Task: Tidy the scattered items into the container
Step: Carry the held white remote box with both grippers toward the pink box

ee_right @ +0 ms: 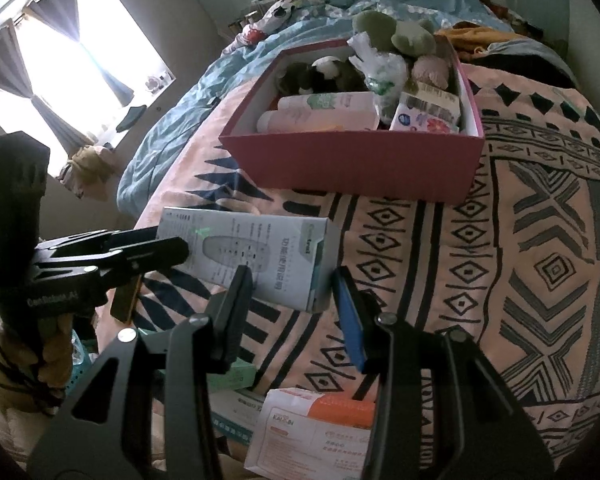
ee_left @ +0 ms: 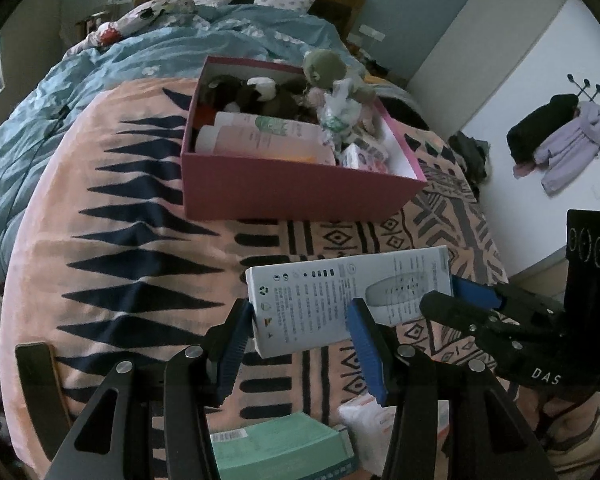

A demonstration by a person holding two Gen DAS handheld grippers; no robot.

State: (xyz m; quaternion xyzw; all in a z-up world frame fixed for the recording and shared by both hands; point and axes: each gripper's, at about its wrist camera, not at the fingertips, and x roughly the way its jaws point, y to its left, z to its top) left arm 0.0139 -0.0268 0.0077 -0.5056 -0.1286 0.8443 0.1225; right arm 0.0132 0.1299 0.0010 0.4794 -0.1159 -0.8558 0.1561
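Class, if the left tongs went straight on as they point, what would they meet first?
The left tongs seem clamped on the white carton; beyond it, probably the pink box's near wall, though depth is unclear.

i'm seeing the white remote-control carton (ee_left: 348, 300) hanging flat above the patterned blanket (ee_left: 140, 264), printed face up, one short end on each side. the pink box (ee_left: 300, 192) is sitting farther up the blanket, open and crowded with plush toys (ee_left: 328, 68), pink bottles (ee_left: 260, 136) and small packets (ee_right: 428, 114). a green carton (ee_left: 276, 444) and an orange-white packet (ee_right: 320, 428) are lying by the blanket's near edge.
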